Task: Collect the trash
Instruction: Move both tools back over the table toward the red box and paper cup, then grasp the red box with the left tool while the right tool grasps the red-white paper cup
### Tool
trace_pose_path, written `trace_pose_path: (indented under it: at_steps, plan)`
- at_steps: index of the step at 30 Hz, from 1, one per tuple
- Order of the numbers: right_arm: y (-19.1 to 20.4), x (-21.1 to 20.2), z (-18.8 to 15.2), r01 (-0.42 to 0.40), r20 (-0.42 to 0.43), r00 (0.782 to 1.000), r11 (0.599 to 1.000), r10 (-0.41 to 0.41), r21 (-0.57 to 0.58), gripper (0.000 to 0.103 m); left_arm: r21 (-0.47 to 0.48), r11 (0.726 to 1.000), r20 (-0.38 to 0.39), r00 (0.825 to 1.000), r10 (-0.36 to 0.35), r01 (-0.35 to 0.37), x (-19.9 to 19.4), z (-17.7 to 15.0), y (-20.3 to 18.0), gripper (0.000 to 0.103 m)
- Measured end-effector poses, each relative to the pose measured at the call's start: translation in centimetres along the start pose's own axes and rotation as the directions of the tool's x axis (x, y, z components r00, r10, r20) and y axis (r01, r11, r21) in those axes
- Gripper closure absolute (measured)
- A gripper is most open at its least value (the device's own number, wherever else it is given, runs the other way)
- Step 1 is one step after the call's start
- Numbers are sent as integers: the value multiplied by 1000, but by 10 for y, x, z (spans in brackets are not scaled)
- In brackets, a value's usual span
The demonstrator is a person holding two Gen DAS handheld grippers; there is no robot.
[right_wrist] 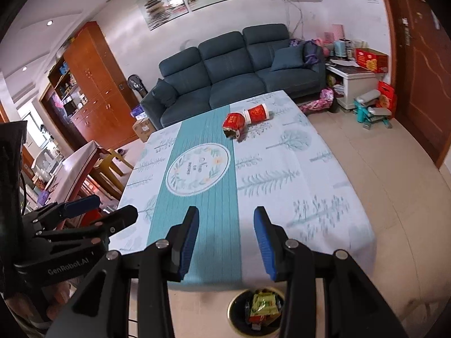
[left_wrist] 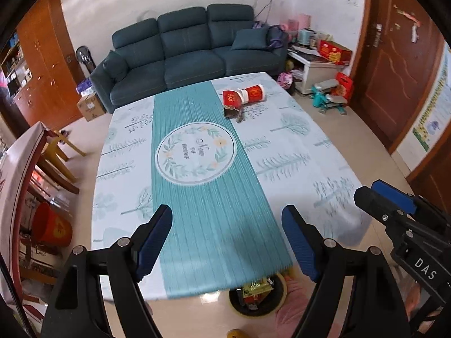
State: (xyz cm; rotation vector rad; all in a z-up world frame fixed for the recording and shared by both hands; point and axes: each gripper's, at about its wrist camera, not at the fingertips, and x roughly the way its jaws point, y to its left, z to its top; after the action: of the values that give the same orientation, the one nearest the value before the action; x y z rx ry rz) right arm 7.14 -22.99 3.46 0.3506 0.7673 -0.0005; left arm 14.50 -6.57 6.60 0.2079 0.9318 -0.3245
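The left gripper [left_wrist: 227,236] and right gripper [right_wrist: 225,239] hover above the near edge of the worktop [right_wrist: 310,174], jaws spread, holding nothing. A red packet [right_wrist: 233,123] and a tipped red cup [right_wrist: 258,114] lie touching near the far edge. A trash bin [right_wrist: 255,314] with wrappers stands on the floor below the near edge.

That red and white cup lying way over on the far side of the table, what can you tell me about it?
The red and white cup looks like a paper cup, white with a broad red band bearing gold markings too small to read. It lies tipped on its side on the tablecloth, near the table's far end toward the sofa. Its one end presses against, or sits right beside, a crumpled red wrapper; whether they truly touch is unclear. Neither gripper is near it.
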Motion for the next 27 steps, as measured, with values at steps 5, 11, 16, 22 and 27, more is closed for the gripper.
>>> trace_pose_path:
  at_steps: [5,11,16,22,27]
  plan:
    - [-36,60,57,-55,-56,997,997,52,-46,62,-75,997,-84,996,9,-15,59,66,-10,25]
    - [-81,124,129,-95,-109,991,989,82,-114,62,-96,995,-148,989,-15,1,138,152,-22,25]
    - [-104,183,167,-105,-153,985,972,73,-211,62,-148,989,-218,976,-16,-17,208,198,-15,25]
    - [-111,242,191,-136,-198,977,936,73,-325,62,-227,973,-329,943,-38,-40,297,229,-1,25]
    - [-107,272,200,-151,-215,975,897,64,-415,60,-227,972,-387,921,-36,-58,348,244,-1,25]
